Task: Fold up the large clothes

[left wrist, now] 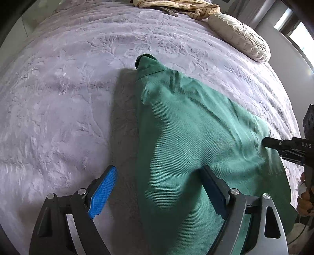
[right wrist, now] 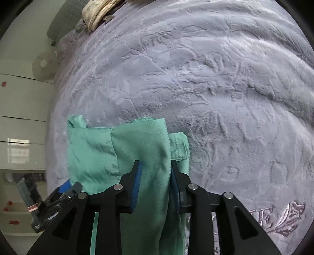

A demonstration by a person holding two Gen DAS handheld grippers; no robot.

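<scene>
Two blue pads of the left gripper (left wrist: 160,193) sit closest in the left wrist view, and they are spread wide apart. One pad is out over the purple blanket (left wrist: 64,102). The other pad is partly tucked behind the green cloth (left wrist: 188,137). Nothing is squeezed between them.

The green cloth lies on the bed, on top of the blanket. It looks like a big piece of clothing. It is bunched and lifted into a long shape that runs from near the camera toward the far side, with a seamed end at the far tip.

On the right side of that view, the right gripper (left wrist: 268,142) pokes in and touches the edge of the green cloth.

In the right wrist view, the right gripper (right wrist: 156,184) has its two pads close together with a thick fold of the green cloth (right wrist: 137,149) pinched between them. The cloth hangs down below the pads and spreads out to the left and far side. Part of the left gripper (right wrist: 64,189) shows at the near left, just beside the cloth.

Far away on the bed sit a cream pillow (left wrist: 239,37) and a striped tan cloth (left wrist: 182,6). White drawers (right wrist: 19,125) stand to the left of the bed.
</scene>
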